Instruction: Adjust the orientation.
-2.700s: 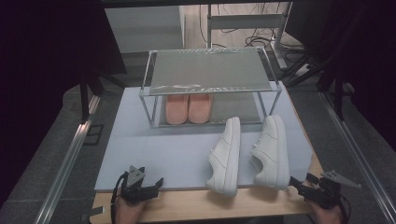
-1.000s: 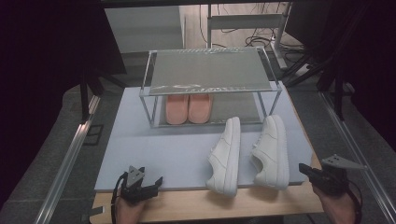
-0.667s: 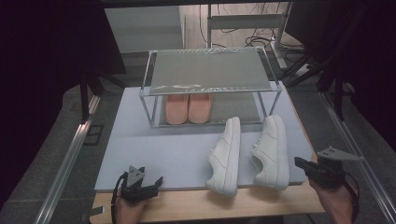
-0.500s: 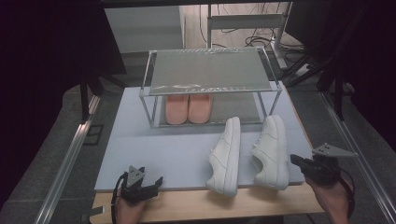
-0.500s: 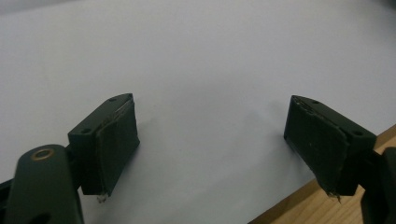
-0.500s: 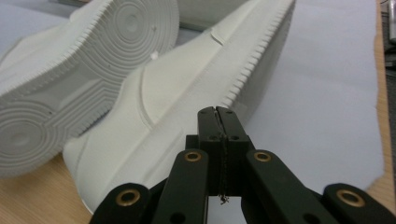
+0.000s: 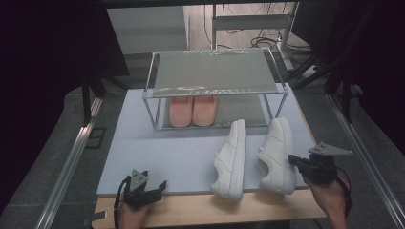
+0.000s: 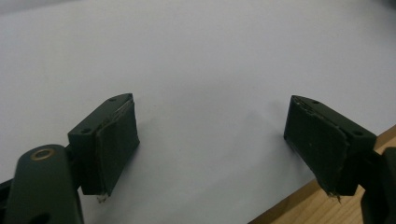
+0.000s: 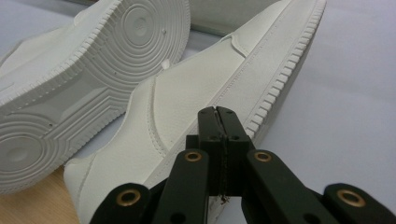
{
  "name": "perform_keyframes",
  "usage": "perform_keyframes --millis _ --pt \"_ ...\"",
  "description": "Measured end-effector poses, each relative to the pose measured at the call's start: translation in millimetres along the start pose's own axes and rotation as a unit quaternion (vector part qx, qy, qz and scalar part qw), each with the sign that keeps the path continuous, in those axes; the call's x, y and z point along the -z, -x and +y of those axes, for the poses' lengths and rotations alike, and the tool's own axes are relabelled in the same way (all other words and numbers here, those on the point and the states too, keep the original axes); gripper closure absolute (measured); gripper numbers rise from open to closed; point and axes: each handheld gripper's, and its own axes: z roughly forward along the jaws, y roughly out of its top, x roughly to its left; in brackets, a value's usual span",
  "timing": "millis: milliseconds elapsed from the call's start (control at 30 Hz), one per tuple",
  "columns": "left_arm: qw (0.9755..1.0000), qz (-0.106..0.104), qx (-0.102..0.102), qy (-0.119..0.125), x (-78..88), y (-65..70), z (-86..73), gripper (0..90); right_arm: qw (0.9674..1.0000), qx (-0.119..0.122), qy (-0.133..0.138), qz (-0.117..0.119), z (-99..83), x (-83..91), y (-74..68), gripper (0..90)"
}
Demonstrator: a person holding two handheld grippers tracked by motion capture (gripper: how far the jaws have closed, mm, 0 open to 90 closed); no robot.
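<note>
Right gripper view: right gripper (image 9: 219,112) fingers closed w/ nothing between, tips at side of right shoe (image 9: 196,107), lying on mat (image 7: 157,148) near worktop (image 7: 205,210) edge. Left gripper (image 8: 210,140) fingers wide apart, empty.

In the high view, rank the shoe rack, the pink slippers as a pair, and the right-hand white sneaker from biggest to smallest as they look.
1. Shoe rack, clearly largest.
2. Right-hand white sneaker.
3. Pink slippers, partly hidden under the rack's top shelf.

The last two are unsure: the sneaker lies nearer the camera.
</note>
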Motion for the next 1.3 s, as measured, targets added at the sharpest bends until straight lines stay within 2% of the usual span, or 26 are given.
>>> perform_keyframes --millis 200,667,933,1300 --pt "1.0000 0.001 0.001 0.000 0.1 0.4 0.0 17.2 1.0000 0.003 0.002 -0.008 -2.0 1.4 0.2 90.0" --pt "1.0000 0.002 0.001 -0.001 0.1 0.4 0.0 17.2 0.9994 -0.017 0.010 -0.029 -11.9 11.9 12.8 90.0" --pt "1.0000 0.002 0.001 -0.001 0.1 0.5 0.1 17.2 0.9974 -0.026 0.010 -0.066 -23.3 18.9 22.9 90.0" --pt "1.0000 0.002 0.001 -0.001 0.0 0.6 0.1 17.1 0.9934 -0.044 -0.011 -0.105 -41.0 19.4 38.6 90.0"
